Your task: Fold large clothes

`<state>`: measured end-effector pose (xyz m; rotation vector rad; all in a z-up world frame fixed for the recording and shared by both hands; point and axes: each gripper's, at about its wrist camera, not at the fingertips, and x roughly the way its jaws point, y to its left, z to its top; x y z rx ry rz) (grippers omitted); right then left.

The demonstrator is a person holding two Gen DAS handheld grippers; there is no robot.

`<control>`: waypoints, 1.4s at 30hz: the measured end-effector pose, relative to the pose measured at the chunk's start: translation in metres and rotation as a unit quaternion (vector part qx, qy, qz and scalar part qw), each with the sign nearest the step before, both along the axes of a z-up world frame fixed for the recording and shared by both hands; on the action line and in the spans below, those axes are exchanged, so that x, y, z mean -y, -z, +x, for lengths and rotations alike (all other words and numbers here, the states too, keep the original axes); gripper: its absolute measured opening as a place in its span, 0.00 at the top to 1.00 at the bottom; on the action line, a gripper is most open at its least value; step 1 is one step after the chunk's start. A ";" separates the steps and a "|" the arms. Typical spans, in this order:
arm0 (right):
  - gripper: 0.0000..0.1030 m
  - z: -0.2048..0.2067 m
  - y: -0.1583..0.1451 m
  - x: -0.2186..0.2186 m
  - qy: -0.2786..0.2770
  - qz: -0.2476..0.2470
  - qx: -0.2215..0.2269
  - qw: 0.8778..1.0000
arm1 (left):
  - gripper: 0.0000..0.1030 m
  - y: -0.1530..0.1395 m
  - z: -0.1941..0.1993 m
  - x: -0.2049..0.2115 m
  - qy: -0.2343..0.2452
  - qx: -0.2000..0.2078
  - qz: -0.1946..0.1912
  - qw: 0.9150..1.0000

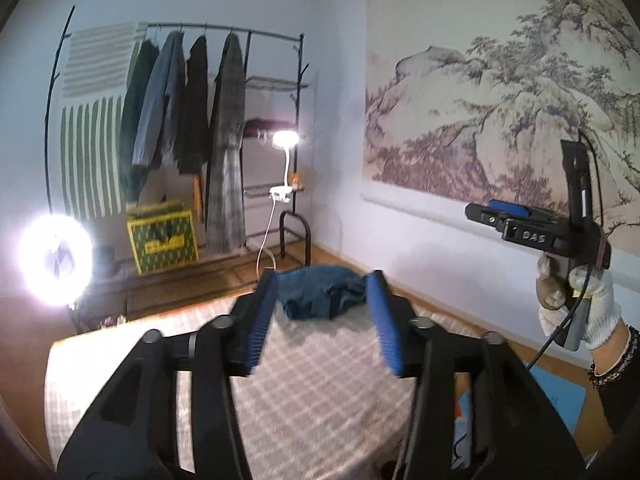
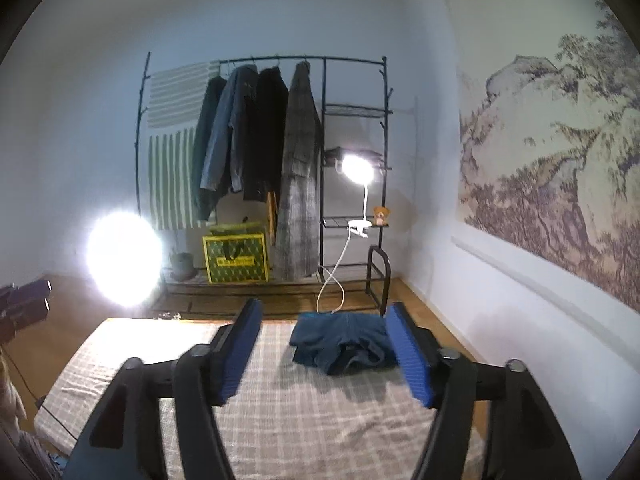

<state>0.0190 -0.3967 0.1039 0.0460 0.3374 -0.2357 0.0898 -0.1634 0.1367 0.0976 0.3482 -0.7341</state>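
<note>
Ahead of the left wrist camera, the left claw (image 1: 323, 320) is standing open, its ribbed blue pads apart with nothing between them. Beyond the pads a crumpled dark-blue fabric garment (image 1: 320, 291) is lying at the far end of the beige checked table covering (image 1: 320, 380), near the far edge. To the right, a white-gloved hand (image 1: 576, 304) is holding the right claw (image 1: 506, 216) up in the air, well apart from the cloth; whether that claw is gaping cannot be told from this side-on angle.

Across the right wrist view, the right claw (image 2: 328, 352) is showing its blue pads spread wide and gripping nothing. The same dark-blue garment (image 2: 344, 346) is sitting past the pads, toward the right-hand one, bunched in soft folds on the checked covering (image 2: 280, 420).

Judging by its slumped, wrinkled heap, the garment is looking soft and limp, light enough for one claw yet prone to sagging and dragging. It would probably handle best pinched at two outer edges or corners, one claw to each, so it spreads flat. As it lies, the heap is running wider than deep, its long axis roughly left to right across both views; which end is the top of the garment cannot be told.
</note>
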 end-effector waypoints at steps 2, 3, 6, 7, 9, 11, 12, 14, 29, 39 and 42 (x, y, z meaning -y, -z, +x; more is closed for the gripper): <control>0.19 0.002 0.015 -0.011 0.007 -0.007 -0.002 1.000 | 0.43 0.015 0.004 -0.006 -0.008 -0.004 0.006 1.000; 0.16 0.004 0.022 -0.017 0.014 -0.014 -0.004 1.000 | 0.37 0.023 0.007 -0.009 -0.013 -0.008 0.011 1.000; 0.11 0.012 0.039 -0.029 0.026 -0.031 -0.008 0.999 | 0.22 0.042 0.016 -0.017 -0.022 -0.021 0.012 0.999; 0.07 0.014 0.044 -0.032 0.027 -0.031 -0.011 0.999 | 0.20 0.047 0.019 -0.019 -0.023 -0.026 0.011 0.999; 0.01 0.021 0.053 -0.036 0.026 -0.029 -0.015 0.999 | 0.16 0.058 0.027 -0.022 -0.031 -0.033 0.010 0.999; 0.00 0.028 0.063 -0.040 0.028 -0.032 -0.014 0.999 | 0.10 0.069 0.034 -0.023 -0.042 -0.031 0.014 0.999; 0.00 0.034 0.069 -0.042 0.033 -0.034 -0.015 0.999 | 0.06 0.072 0.037 -0.023 -0.044 -0.030 0.015 0.998; 0.00 0.042 0.077 -0.046 0.034 -0.034 -0.017 0.999 | 0.01 0.082 0.045 -0.024 -0.045 -0.030 0.016 0.998; 0.00 0.103 0.150 -0.049 0.036 -0.019 -0.051 0.998 | 0.00 0.147 0.086 -0.005 -0.088 -0.042 0.081 0.992; 0.00 0.121 0.189 -0.041 0.034 0.005 -0.086 0.996 | 0.00 0.169 0.096 -0.004 -0.121 -0.068 0.102 0.985; 0.00 0.123 0.195 -0.038 0.036 0.012 -0.093 0.995 | 0.00 0.172 0.099 -0.007 -0.133 -0.073 0.105 0.983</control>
